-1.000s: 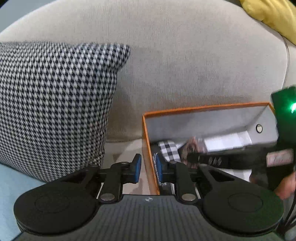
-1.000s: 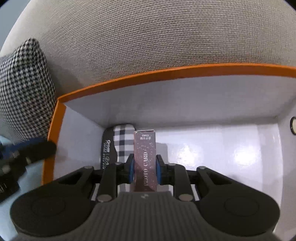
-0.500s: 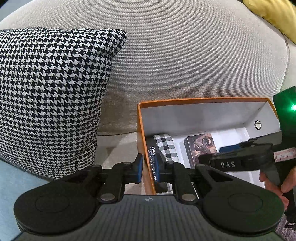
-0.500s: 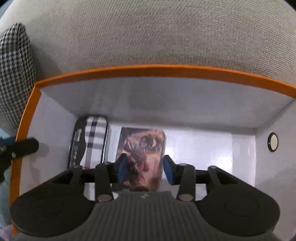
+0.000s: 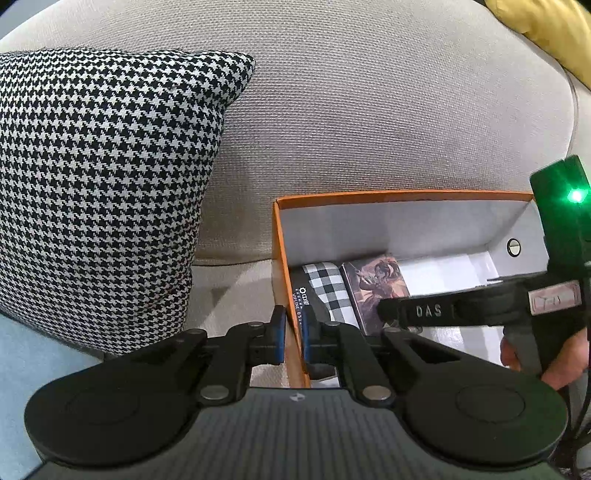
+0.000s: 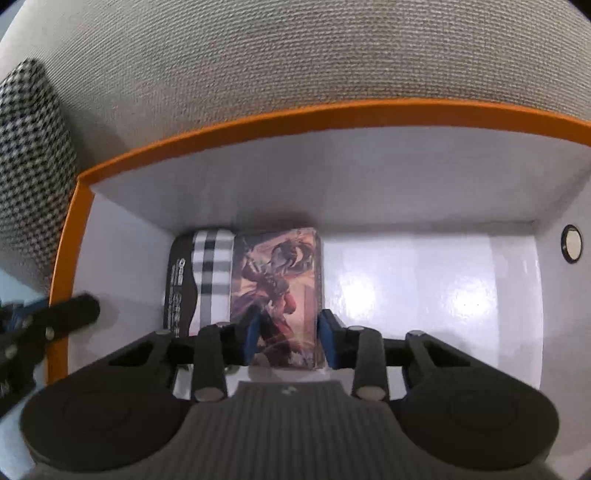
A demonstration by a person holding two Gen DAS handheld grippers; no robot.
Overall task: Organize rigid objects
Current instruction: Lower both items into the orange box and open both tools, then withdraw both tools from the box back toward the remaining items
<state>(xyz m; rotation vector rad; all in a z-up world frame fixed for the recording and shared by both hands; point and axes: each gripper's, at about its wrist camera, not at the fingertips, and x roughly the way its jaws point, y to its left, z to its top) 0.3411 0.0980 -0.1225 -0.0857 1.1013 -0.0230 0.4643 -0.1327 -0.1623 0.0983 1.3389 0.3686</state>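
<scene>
An orange box (image 5: 406, 195) with a white inside sits on the sofa seat. On its floor, at the left end, lie a black case with a checked panel (image 5: 327, 288) and, touching it, a card box with a painted figure (image 5: 376, 284). My left gripper (image 5: 292, 334) is shut on the box's left wall, one pad on each side. My right gripper (image 6: 289, 339) hovers inside the box over the near end of the card box (image 6: 277, 273). Its jaws are closing and the pads do not press on the card box.
A houndstooth pillow (image 5: 92, 184) leans on the beige sofa back (image 5: 369, 110) left of the box. A yellow cushion (image 5: 546, 29) shows at top right. The box floor right of the card box (image 6: 424, 295) is bare, and a round eyelet (image 6: 570, 243) sits in the right wall.
The right gripper let go of the card box, which went from upright in its jaws to flat beside the checked case. The left gripper came down and shut on the box's left wall.
</scene>
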